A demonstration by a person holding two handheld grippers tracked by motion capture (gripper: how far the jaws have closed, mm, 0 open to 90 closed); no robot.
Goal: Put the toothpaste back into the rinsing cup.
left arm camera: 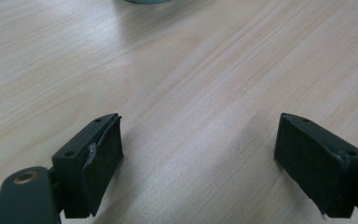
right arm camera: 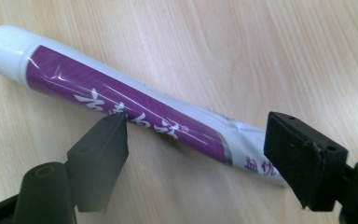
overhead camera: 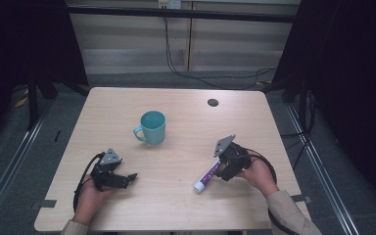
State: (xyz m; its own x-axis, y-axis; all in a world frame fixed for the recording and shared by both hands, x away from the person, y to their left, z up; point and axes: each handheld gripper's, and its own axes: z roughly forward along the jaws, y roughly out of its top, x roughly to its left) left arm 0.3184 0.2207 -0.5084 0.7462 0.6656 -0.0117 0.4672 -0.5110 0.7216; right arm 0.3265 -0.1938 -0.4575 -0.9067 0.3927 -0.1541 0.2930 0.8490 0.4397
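Note:
A purple and white tube (overhead camera: 206,175) with a white cap lies flat on the wooden table (overhead camera: 176,205), right of centre. My right gripper (overhead camera: 221,169) hangs just over the tube's flat end, open, with one jaw on each side of the tube (right arm camera: 135,112); the jaws do not press it. A teal mug (overhead camera: 152,127) stands upright near the table's middle, handle toward the left. My left gripper (overhead camera: 131,177) rests low at the front left, open, with bare wood between its fingers (left arm camera: 100,158). The mug's base (left arm camera: 145,1) peeks in at the top edge of the left gripper view.
A dark round hole (overhead camera: 213,102) sits in the table near its far right corner. Cables (overhead camera: 196,73) trail over the floor behind the table. Metal rails (overhead camera: 10,161) run along the floor on both sides.

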